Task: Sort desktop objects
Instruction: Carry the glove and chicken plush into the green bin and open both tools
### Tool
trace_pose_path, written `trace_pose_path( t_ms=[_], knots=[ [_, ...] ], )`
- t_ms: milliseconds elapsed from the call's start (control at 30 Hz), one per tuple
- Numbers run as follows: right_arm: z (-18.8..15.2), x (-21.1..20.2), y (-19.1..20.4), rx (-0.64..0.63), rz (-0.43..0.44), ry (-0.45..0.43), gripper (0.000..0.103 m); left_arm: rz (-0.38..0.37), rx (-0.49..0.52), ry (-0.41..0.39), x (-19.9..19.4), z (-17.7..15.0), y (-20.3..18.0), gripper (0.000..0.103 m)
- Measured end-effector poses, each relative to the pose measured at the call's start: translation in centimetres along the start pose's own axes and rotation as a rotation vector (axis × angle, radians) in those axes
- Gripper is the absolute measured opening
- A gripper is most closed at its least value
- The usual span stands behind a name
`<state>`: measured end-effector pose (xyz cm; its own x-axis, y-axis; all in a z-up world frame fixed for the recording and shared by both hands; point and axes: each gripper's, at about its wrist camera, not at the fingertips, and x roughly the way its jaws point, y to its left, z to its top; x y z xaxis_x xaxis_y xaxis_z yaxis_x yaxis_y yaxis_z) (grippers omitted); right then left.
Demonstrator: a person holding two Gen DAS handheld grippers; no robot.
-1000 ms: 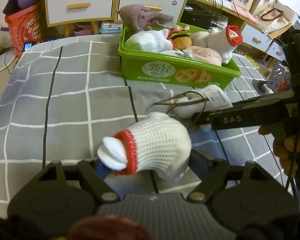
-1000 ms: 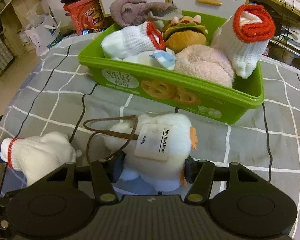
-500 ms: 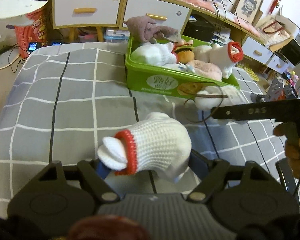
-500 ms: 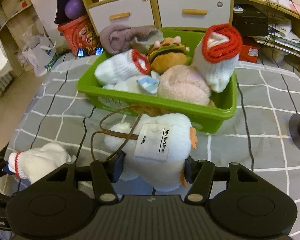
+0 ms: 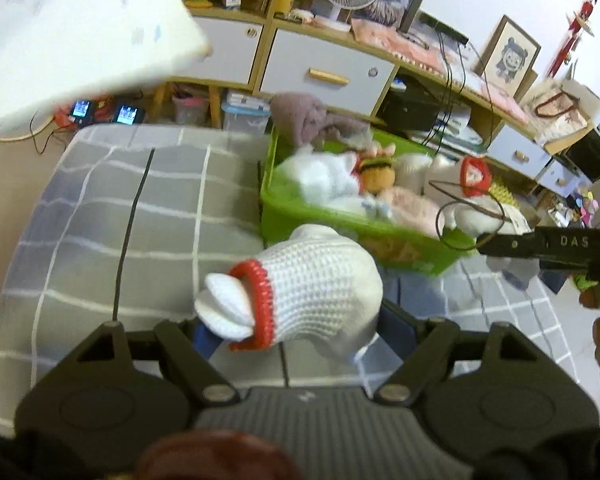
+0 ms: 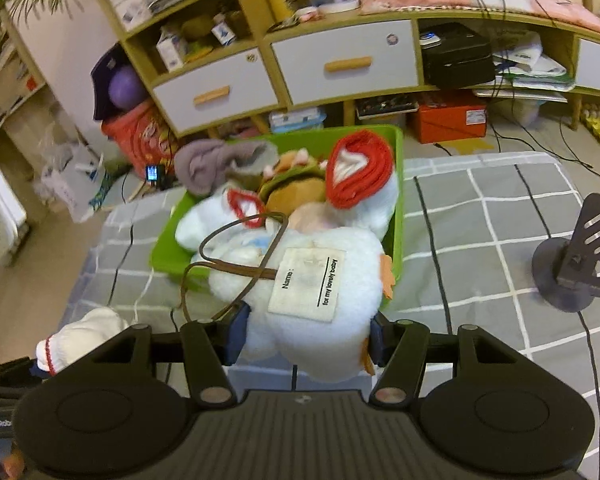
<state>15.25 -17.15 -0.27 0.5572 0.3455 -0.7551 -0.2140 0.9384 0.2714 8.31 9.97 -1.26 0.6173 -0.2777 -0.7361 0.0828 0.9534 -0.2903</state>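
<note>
Left gripper (image 5: 296,320) clamped on a white glove (image 5: 300,292), right gripper (image 6: 306,334) clamped on a plush (image 6: 320,300), both above the grey cloth (image 5: 100,240), green bin (image 6: 398,216) beyond

R gripper (image 6: 306,334) clamps white plush toy (image 6: 320,292) w/ name tag, above green bin (image 6: 398,216) of soft toys.

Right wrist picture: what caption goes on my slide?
Right gripper holds a white plush above the green bin.
</note>
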Motion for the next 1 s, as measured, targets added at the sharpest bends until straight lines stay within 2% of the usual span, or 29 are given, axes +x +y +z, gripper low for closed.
trace_pose_path(
  t_ms=[200,400,500,800,1000],
  knots=[
    [1.9,0.7,0.7,-0.005,-0.02,-0.002,0.059,-0.004,0.028,-0.034,1.5,3.0,-2.4,0.08],
    [3.1,2.8,0.1,0.07,0.021,0.005,0.059,0.01,0.097,-0.067,4.0,5.7,-4.6,0.08],
    [3.3,4.1,-0.3,0.082,0.015,0.01,0.059,0.012,0.126,-0.082,5.1,6.4,-5.0,0.08],
    [4.1,7.2,-0.8,0.097,0.015,0.008,0.055,0.014,0.138,-0.073,8.8,6.0,-3.3,0.08],
    [4.0,9.2,-1.1,0.093,-0.016,0.021,0.052,-0.066,0.086,-0.103,9.9,5.7,-1.5,0.08]
  ],
)
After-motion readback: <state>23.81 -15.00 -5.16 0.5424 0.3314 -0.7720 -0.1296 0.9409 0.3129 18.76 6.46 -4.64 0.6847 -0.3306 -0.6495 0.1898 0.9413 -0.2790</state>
